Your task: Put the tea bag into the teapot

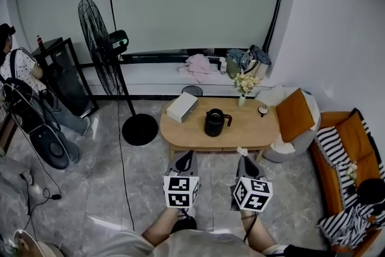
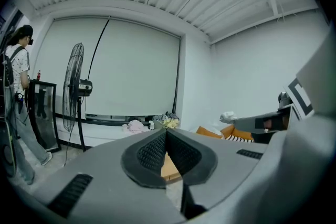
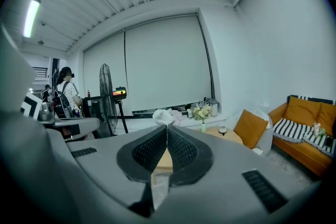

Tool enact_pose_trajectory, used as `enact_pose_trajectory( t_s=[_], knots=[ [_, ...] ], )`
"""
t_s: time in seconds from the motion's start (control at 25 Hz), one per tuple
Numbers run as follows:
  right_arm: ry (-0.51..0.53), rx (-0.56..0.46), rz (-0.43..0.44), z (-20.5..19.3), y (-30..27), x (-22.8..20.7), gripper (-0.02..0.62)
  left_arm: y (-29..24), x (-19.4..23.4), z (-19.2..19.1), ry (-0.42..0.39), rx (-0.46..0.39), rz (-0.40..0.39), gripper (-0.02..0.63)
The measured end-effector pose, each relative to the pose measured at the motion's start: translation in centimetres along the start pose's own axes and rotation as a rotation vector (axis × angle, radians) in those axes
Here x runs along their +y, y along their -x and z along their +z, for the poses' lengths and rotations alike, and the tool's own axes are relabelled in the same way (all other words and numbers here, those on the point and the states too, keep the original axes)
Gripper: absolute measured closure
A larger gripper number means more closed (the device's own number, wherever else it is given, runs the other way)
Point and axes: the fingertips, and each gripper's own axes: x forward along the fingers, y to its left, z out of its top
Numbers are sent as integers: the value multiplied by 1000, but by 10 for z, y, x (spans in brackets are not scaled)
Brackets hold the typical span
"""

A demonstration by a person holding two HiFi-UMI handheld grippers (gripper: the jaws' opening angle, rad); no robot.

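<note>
Wooden table (image 1: 255, 127), right gripper (image 1: 243, 158) pinching white, seemingly crumpled tea bag (image 3: 164, 117), left gripper (image 2: 166, 132) closed

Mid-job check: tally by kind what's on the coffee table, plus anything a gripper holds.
Black teapot: 1
White box: 1
Vase of flowers: 1
Small round object: 1
Tea bag, in right gripper: 1
Total: 5

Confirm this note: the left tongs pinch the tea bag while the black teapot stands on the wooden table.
Wrong tongs. The right tongs pinch the tea bag, as the right gripper view shows; the black teapot does stand on the wooden table.
</note>
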Motion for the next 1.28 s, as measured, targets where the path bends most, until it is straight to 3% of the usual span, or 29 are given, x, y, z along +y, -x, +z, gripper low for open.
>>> enact_pose_trajectory(
  t_s=[0.6,0.96,1.28],
  knots=[
    [36,20,-17,44,-97,-1,560,-92,59,21,66,7,25,600],
    [11,23,-33,50,-152,4,560,-142,94,30,14,25,2,600],
    [-45,55,-80,36,-175,-14,560,-172,94,17,-33,87,-52,600]
  ],
)
